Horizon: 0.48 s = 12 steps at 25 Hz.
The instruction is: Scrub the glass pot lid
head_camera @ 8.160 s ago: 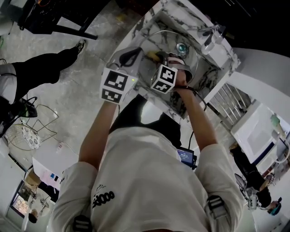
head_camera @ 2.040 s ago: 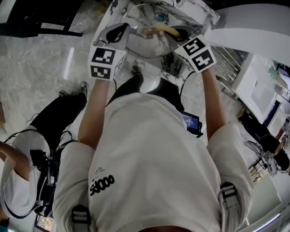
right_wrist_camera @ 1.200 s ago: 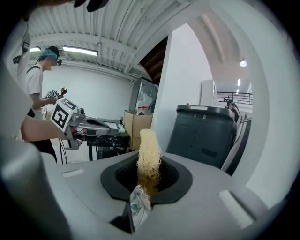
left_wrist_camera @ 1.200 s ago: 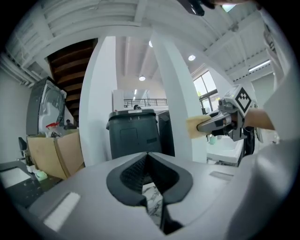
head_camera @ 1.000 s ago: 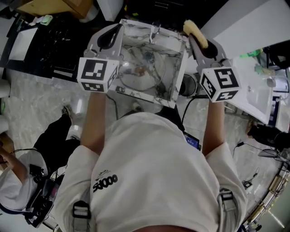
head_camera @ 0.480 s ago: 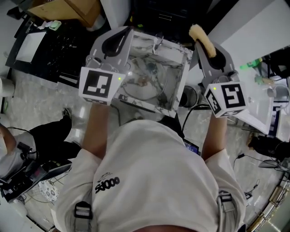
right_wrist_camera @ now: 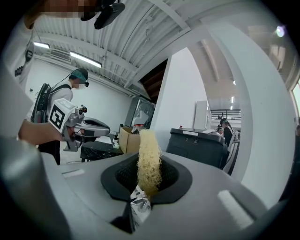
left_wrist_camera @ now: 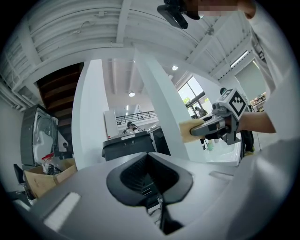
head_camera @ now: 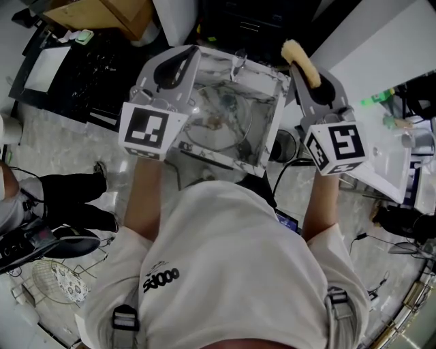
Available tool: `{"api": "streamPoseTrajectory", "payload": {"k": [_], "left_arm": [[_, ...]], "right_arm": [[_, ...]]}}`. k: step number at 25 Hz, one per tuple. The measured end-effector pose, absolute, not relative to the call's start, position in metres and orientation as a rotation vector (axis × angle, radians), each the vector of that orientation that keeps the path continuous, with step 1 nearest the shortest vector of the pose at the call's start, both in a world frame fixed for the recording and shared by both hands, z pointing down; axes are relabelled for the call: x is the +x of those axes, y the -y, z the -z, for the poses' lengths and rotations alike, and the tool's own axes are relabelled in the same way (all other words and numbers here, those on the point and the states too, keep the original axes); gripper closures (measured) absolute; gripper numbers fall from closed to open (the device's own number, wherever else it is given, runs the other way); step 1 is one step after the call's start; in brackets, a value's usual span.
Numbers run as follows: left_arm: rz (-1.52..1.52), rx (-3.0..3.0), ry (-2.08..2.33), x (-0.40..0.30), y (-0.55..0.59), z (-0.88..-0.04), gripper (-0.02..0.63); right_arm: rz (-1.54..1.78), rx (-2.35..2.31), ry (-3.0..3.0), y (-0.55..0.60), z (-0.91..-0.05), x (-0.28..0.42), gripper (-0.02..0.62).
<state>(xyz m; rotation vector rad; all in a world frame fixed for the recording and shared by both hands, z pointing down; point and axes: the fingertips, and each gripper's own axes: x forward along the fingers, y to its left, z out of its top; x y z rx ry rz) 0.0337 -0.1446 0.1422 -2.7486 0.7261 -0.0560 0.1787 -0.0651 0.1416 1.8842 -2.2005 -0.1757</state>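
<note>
The glass pot lid [head_camera: 219, 135] lies in the marble-rimmed sink [head_camera: 270, 121], below both grippers. My left gripper [head_camera: 172, 68] is held up over the sink's left rim; in the left gripper view its jaws [left_wrist_camera: 149, 161] stand shut with nothing between them. To the right of the sink, my right gripper [head_camera: 312, 76] is raised and shut on a yellow scrub sponge [head_camera: 300, 56]. That sponge [right_wrist_camera: 149, 164] sticks up from the right gripper [right_wrist_camera: 146, 180] with a crumpled silvery piece under it. Neither gripper touches the lid.
A white counter [head_camera: 381, 153] runs along the right of the sink. A dark table [head_camera: 75, 75] with a cardboard box [head_camera: 102, 10] stands at the left. Another person [head_camera: 41, 211] sits on the floor at the lower left. Cables hang under the sink [head_camera: 286, 170].
Both grippers have come up out of the sink and apart, the right one carrying the sponge off to the right. In the last half second they barely move.
</note>
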Motion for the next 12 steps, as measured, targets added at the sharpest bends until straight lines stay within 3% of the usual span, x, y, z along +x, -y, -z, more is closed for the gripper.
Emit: {"api": "streamPoseTrajectory", "payload": {"k": [12], "left_arm": [[0.091,-2.770,-0.687,0.0363,0.1402,-0.1515,0.595]], "right_arm": [[0.142,1.840,2.236,0.0673,-0.1518,0.1720,0.555]]}}
